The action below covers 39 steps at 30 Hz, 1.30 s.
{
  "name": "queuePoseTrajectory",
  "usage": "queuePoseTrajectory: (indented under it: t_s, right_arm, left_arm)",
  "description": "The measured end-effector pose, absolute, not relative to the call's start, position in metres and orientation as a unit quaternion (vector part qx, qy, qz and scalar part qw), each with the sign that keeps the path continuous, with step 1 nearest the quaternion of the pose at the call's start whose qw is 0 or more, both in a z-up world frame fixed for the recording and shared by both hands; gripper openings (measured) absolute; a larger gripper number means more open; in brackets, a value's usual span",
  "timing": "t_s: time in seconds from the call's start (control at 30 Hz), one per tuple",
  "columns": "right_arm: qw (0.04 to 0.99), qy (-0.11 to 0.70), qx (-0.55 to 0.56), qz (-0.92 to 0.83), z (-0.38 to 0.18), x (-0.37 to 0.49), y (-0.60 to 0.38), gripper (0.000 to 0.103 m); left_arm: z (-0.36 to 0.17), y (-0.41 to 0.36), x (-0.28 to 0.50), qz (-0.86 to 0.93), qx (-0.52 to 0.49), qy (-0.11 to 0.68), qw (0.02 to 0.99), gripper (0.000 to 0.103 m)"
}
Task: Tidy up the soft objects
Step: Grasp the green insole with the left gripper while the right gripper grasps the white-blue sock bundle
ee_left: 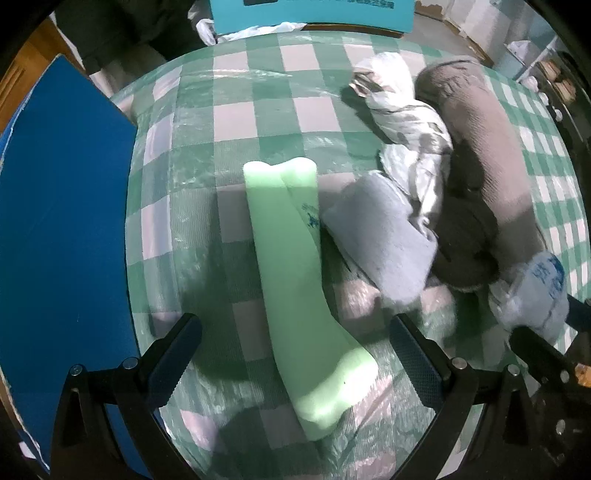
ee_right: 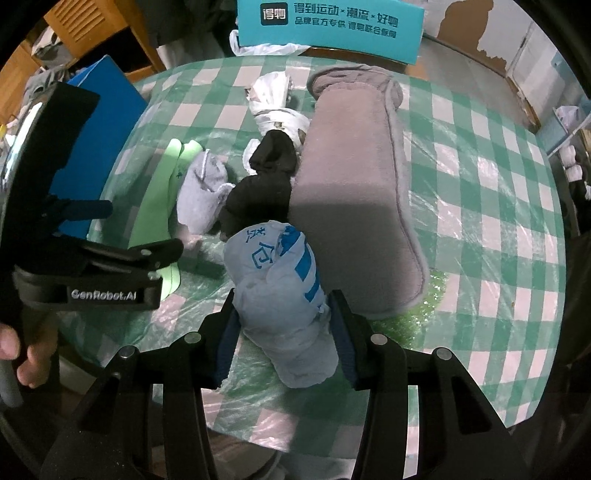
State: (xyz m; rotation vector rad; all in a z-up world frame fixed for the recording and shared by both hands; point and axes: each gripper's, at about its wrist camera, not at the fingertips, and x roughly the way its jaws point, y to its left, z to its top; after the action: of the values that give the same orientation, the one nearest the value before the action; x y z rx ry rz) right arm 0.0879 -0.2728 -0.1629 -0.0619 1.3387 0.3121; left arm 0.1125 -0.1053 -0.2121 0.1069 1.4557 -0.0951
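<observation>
A long pale green foam roll [ee_left: 295,258] lies on the green checked tablecloth [ee_left: 229,122]. My left gripper [ee_left: 295,354] points straight down over its near end, open, with a finger on each side and neither pad touching it. My right gripper [ee_right: 286,332] is shut on a white bundle with blue print [ee_right: 280,295], held just above the cloth. That bundle [ee_left: 535,291] also shows at the right edge of the left wrist view. The green roll [ee_right: 155,206] appears at the left in the right wrist view.
A grey rolled towel [ee_left: 384,240], a black cloth [ee_right: 266,184], a crumpled white cloth [ee_left: 402,122] and a big brown-grey cushion [ee_right: 354,192] lie side by side. A blue box [ee_left: 66,221] stands at the left and a teal box [ee_right: 328,26] at the back. A hand [ee_right: 22,354] grips the left handle.
</observation>
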Motion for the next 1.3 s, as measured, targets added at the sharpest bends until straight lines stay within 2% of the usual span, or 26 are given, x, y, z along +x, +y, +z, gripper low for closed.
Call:
queuePoseTrajectory:
  t_s: [0.23,0.47,0.53,0.73,0.83,0.87,0.9,1.1,1.3]
  right_arm:
    - [0.776,0.613,-0.018,0.146,-0.160,0.088,-0.276,0.046]
    - [0.780,0.608,-0.014,0.147,-0.157,0.088,-0.274,0.046]
    - [0.781,0.607,-0.015,0.147,-0.155,0.088,-0.274,0.046]
    - [0.785,0.603,-0.019,0.145,-0.152,0.088,-0.273,0.046]
    - [0.786,0.601,-0.020,0.144,-0.150,0.088,-0.273,0.046]
    - [0.787,0.600,-0.021,0.144,-0.150,0.088,-0.272,0.046]
    - [0.787,0.599,-0.021,0.144,-0.149,0.088,-0.272,0.046]
    - [0.793,0.592,-0.023,0.145,-0.141,0.086,-0.269,0.046]
    - [0.795,0.589,-0.025,0.145,-0.138,0.085,-0.268,0.046]
  left_arm:
    - [-0.215,-0.106,0.128,-0.039,0.055,0.661,0.747,0.102]
    - [-0.221,-0.120,0.139,-0.032,0.085,0.643,0.760,0.093]
    - [-0.225,-0.127,0.143,-0.028,0.095,0.638,0.764,0.087]
    - [-0.220,-0.127,0.147,-0.013,0.112,0.623,0.774,0.057]
    - [-0.219,-0.123,0.153,-0.015,0.116,0.619,0.777,0.035]
    - [-0.218,-0.121,0.154,-0.019,0.113,0.620,0.776,0.021]
    - [-0.217,-0.120,0.156,-0.024,0.106,0.622,0.775,0.014]
    - [-0.217,-0.112,0.164,-0.038,0.082,0.629,0.772,0.006]
    - [-0.205,-0.107,0.156,-0.044,0.083,0.620,0.779,0.006]
